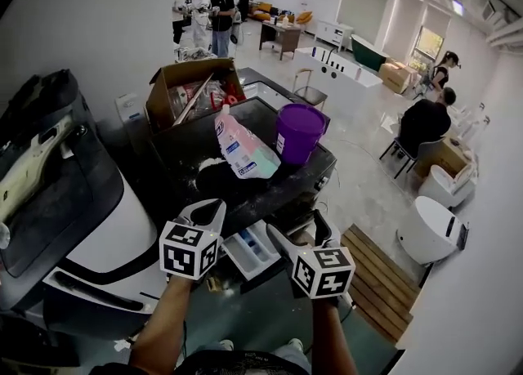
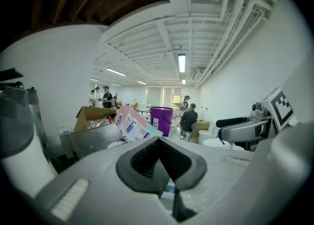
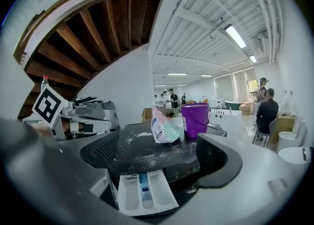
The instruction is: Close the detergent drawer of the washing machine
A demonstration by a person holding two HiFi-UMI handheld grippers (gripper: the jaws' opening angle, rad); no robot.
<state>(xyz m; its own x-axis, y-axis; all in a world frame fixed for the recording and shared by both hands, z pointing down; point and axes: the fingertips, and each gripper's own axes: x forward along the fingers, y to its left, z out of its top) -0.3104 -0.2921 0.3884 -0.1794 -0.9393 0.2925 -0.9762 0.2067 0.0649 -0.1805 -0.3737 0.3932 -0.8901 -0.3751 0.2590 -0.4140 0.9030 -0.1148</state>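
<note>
The black-topped washing machine [image 1: 270, 179] stands in front of me with its white detergent drawer [image 1: 252, 249] pulled out. In the right gripper view the drawer [image 3: 144, 192] shows three compartments, the middle one with a blue insert. My right gripper [image 1: 296, 230] is open just right of the drawer; in its own view the right gripper [image 3: 162, 161] frames the drawer front without touching it. My left gripper [image 1: 208, 212] hovers at the drawer's left, near the machine's front edge. Seen from its own camera, the left gripper [image 2: 164, 170] has its dark pads together with nothing between them.
On the machine's top lie a pink and green detergent bag [image 1: 243, 149], a purple bucket [image 1: 299, 132], spilled white powder [image 1: 211, 165] and an open cardboard box [image 1: 192, 91]. A white appliance [image 1: 82, 226] stands at the left, a wooden pallet [image 1: 384, 279] at the right. People stand far back.
</note>
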